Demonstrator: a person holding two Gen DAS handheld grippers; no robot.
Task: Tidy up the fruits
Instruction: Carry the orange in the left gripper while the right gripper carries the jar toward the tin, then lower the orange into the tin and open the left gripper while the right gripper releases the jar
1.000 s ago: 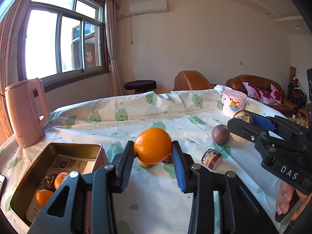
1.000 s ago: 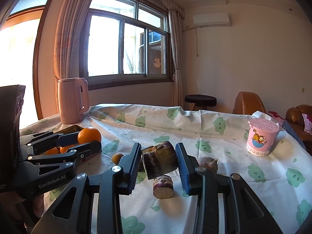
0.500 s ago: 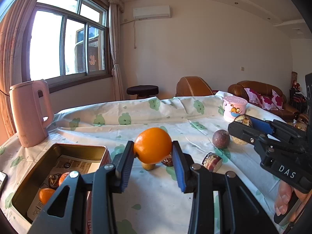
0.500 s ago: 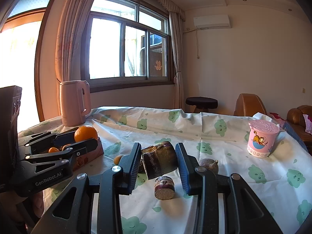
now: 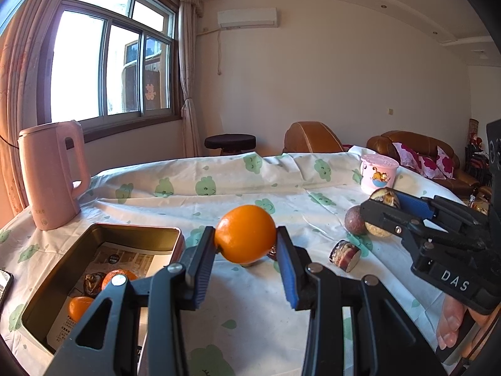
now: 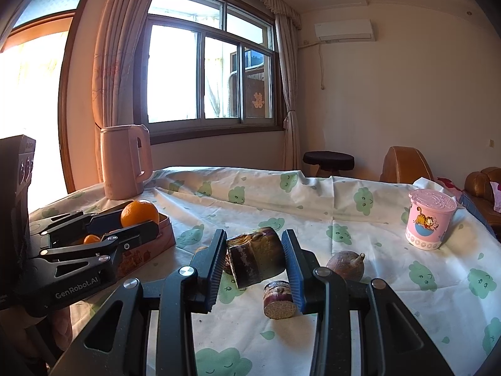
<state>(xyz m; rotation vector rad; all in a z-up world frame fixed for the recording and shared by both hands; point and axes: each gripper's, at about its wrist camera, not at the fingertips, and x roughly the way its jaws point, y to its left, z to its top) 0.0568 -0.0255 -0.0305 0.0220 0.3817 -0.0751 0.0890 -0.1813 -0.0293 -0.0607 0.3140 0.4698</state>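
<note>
My left gripper [image 5: 245, 261] is shut on an orange [image 5: 245, 238] and holds it above the tablecloth, just right of an open metal tin [image 5: 40, 297]. The tin holds two small oranges [image 5: 80, 307] and a dark fruit. My right gripper [image 6: 255, 266] is shut on a dark purple sugarcane piece [image 6: 255, 258], held above the table. A second sugarcane piece [image 6: 278, 299] and a round brown passion fruit [image 6: 346, 264] lie on the cloth below it. In the left wrist view the right gripper [image 5: 394, 210] is at the right, over the passion fruit [image 5: 355, 220].
A pink kettle [image 5: 51, 175] stands at the back left behind the tin. A pink cartoon cup [image 6: 429, 219] stands at the back right. A small fruit lies under the held orange, mostly hidden. A phone edge [image 5: 4, 285] shows at far left. Sofas and a stool stand beyond the table.
Both grippers have lifted and drawn back slightly with their fruit still held. The tin, kettle and loose fruit have stayed in place.
</note>
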